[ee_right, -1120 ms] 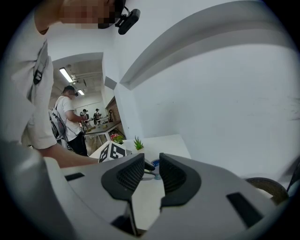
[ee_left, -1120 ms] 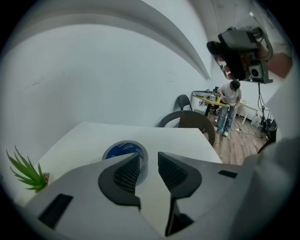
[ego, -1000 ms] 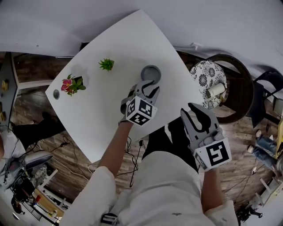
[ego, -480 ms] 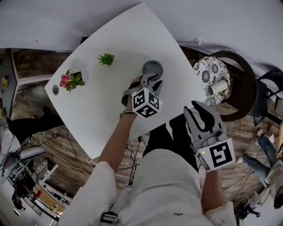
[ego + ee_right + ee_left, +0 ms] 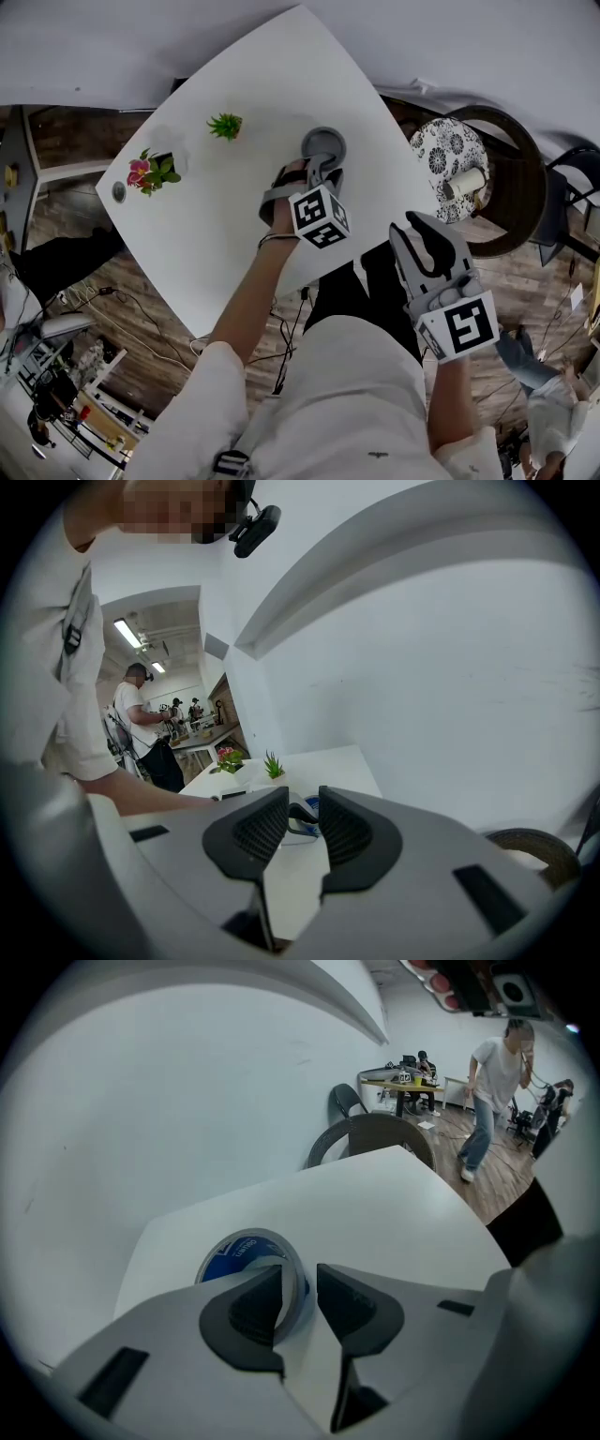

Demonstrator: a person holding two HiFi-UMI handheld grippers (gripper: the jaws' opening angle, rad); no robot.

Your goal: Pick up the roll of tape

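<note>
A grey roll of tape (image 5: pixel 322 145) with a blue core lies flat on the white table (image 5: pixel 234 225). My left gripper (image 5: pixel 319 172) points steeply down at its near side. In the left gripper view the roll (image 5: pixel 246 1252) has its near wall standing between the two dark pads of the gripper (image 5: pixel 300 1288). One jaw is inside the ring and the other outside, and a gap still shows at the outer pad. The jaws are closing. My right gripper (image 5: pixel 424 242) hangs off the table's near edge, its jaws (image 5: pixel 302 822) slightly apart with nothing between them.
A pink flower pot (image 5: pixel 145 175) and a small green plant (image 5: pixel 225 126) stand toward the table's left. A small round disc (image 5: pixel 117 191) sits at the left corner. A patterned round stool (image 5: pixel 441 169) and a dark chair (image 5: pixel 516 187) stand to the right. A person (image 5: pixel 492 1082) walks in the background.
My left gripper has sunk toward the tape roll and rolled at the wrist, so its jaws now straddle the roll's near wall. The right gripper has stayed where it was.
</note>
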